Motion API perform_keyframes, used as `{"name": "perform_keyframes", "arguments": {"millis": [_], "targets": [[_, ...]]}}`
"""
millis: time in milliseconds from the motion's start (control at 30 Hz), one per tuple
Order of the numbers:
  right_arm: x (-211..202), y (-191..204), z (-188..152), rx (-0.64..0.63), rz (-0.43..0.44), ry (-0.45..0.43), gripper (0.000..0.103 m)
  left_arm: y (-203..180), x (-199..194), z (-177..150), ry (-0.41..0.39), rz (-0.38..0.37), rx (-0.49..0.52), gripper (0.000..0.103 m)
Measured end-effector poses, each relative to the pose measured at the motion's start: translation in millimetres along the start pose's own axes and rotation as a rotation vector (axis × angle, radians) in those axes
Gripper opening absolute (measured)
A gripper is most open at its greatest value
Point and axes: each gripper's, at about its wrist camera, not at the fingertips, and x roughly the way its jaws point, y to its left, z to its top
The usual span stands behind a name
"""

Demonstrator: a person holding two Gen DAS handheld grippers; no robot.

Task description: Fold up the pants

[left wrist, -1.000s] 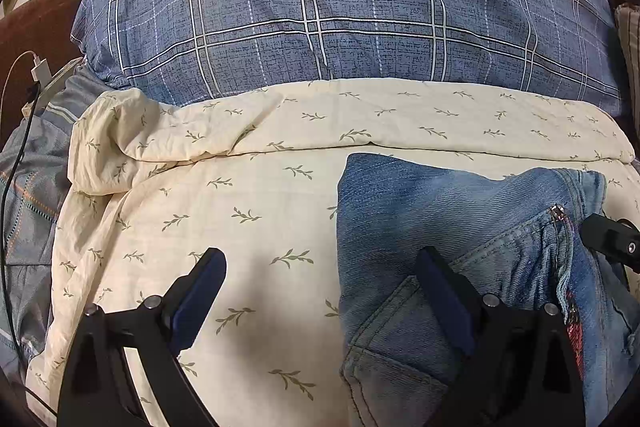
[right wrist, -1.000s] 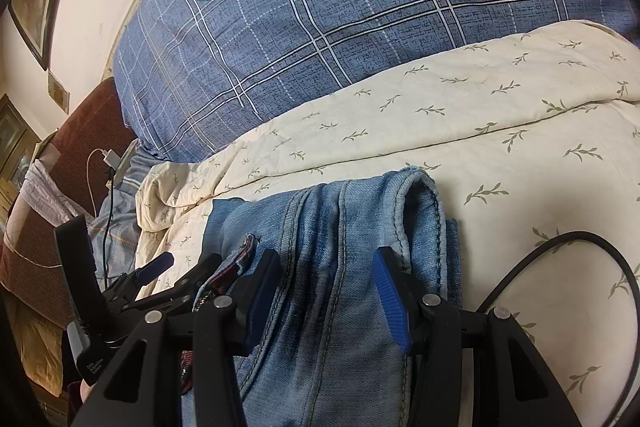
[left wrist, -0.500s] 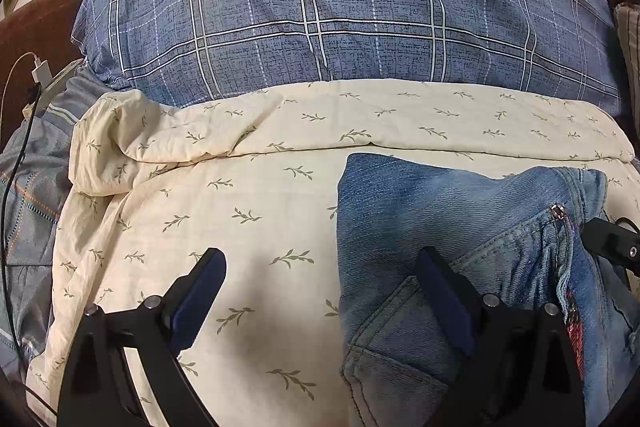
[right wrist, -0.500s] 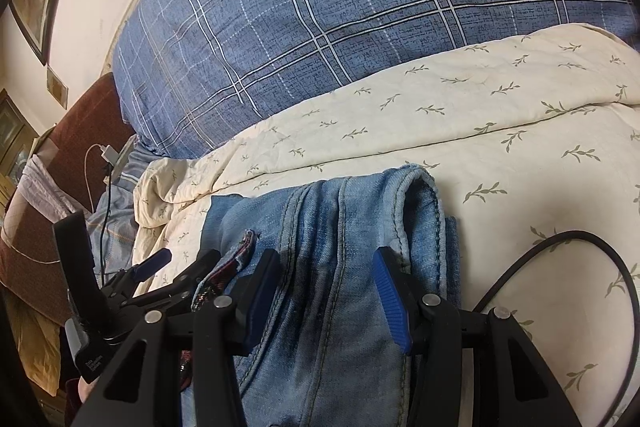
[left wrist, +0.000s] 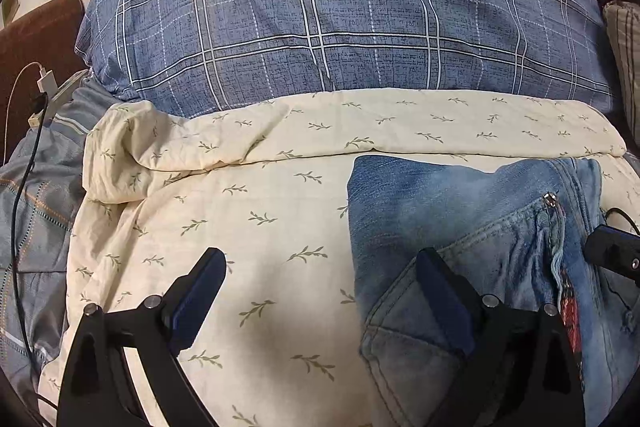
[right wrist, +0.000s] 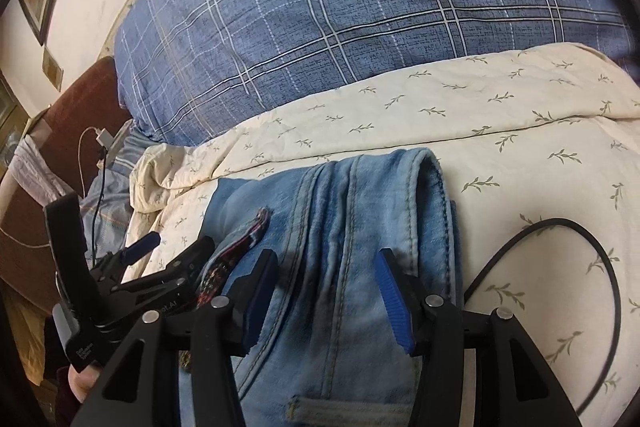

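Light blue denim pants (left wrist: 448, 211) lie folded on a cream leaf-print quilt (left wrist: 256, 227); they also show in the right wrist view (right wrist: 352, 203). My left gripper (left wrist: 320, 291) is open and empty, its right finger over the pants' left edge by the pocket, its left finger over bare quilt. My right gripper (right wrist: 328, 291) is open and empty, straddling the pants near the rolled waistband. The left gripper shows in the right wrist view (right wrist: 160, 267) at the pants' left side.
A big blue plaid pillow (left wrist: 344, 19) lies behind the quilt. A black cable (right wrist: 560, 259) loops on the quilt right of the pants. A charger and cables (left wrist: 44, 83) lie at the left by a brown headboard (left wrist: 36, 43).
The right wrist view has shifted slightly, with the pants a little lower and to the right in it. The left gripper and the pants have not visibly moved.
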Motion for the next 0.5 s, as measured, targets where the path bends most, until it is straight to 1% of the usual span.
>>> {"name": "perform_keyframes", "arguments": {"millis": [167, 267, 333, 367, 400, 500], "targets": [[-7, 12, -5, -0.051, -0.02, 0.004, 0.055, 6, -8, -3, -0.009, -0.002, 0.002, 0.096], [-7, 17, -10, -0.075, -0.032, 0.021, 0.055, 9, -10, -7, -0.003, -0.01, 0.006, 0.096], [-3, 20, -12, -0.089, -0.06, 0.042, 0.055, 9, -9, -9, 0.007, -0.013, 0.014, 0.096], [-1, 19, -14, -0.092, -0.076, 0.055, 0.056, 8, -8, -11, 0.014, -0.013, 0.023, 0.096], [1, 19, -14, -0.089, -0.086, 0.064, 0.06, 7, -7, -13, 0.018, -0.012, 0.032, 0.096], [3, 14, -14, -0.059, -0.083, 0.08, 0.061, 9, -6, -15, 0.023, -0.021, 0.036, 0.096]]}}
